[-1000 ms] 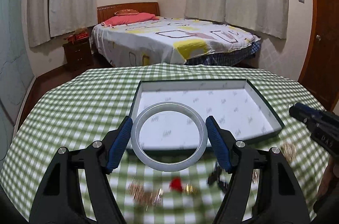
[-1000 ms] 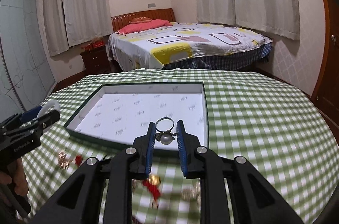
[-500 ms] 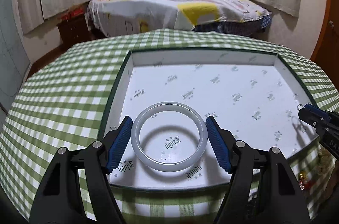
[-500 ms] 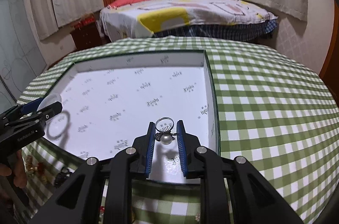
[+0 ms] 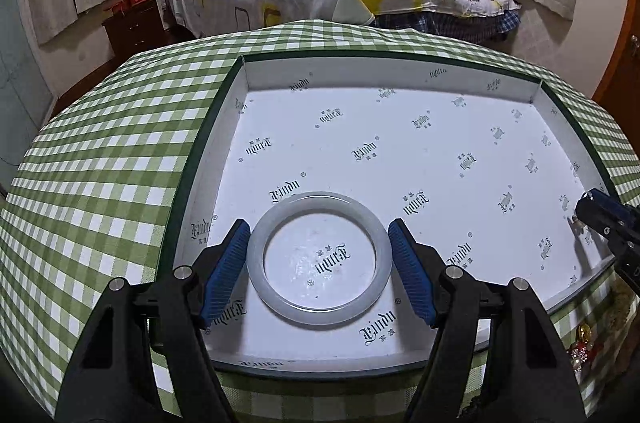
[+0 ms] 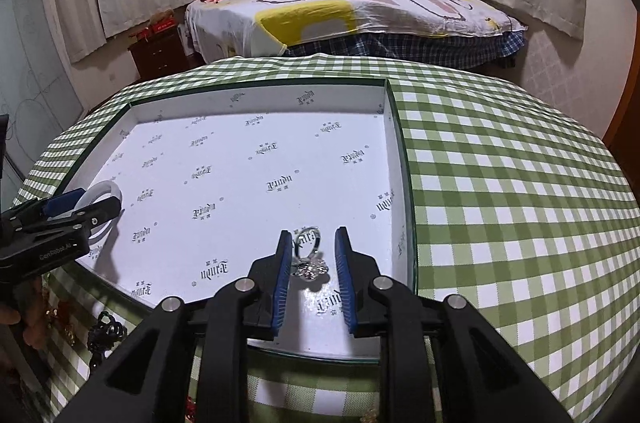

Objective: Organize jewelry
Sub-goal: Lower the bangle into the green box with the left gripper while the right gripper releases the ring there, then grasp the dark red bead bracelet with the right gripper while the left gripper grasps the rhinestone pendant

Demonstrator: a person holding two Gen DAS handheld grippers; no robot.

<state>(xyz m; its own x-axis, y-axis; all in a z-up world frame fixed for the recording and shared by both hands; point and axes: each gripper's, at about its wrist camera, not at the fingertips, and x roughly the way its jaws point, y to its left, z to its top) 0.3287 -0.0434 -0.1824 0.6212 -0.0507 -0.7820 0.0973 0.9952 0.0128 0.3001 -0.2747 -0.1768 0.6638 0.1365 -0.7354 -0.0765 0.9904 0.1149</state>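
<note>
A white jade bangle [image 5: 318, 257] lies flat on the floor of the shallow white box [image 5: 400, 71] near its front left. My left gripper [image 5: 318, 263] sits around it with a small gap at each pad, open. It also shows in the right wrist view [image 6: 86, 207] with the bangle [image 6: 102, 193]. A silver ring with a sparkly head [image 6: 308, 257] lies on the box floor [image 6: 384, 91] near its right wall. My right gripper [image 6: 310, 263] is open around it, its pads apart from the ring.
The box stands on a green checked tablecloth [image 5: 100, 183]. Loose gold and red jewelry [image 5: 584, 343] lies on the cloth in front of the box, and a dark piece [image 6: 104, 333] lies at the front left. A bed stands behind.
Both grippers came down into the box and opened. The bangle and the ring, held before, now lie on the box floor between the spread fingers.
</note>
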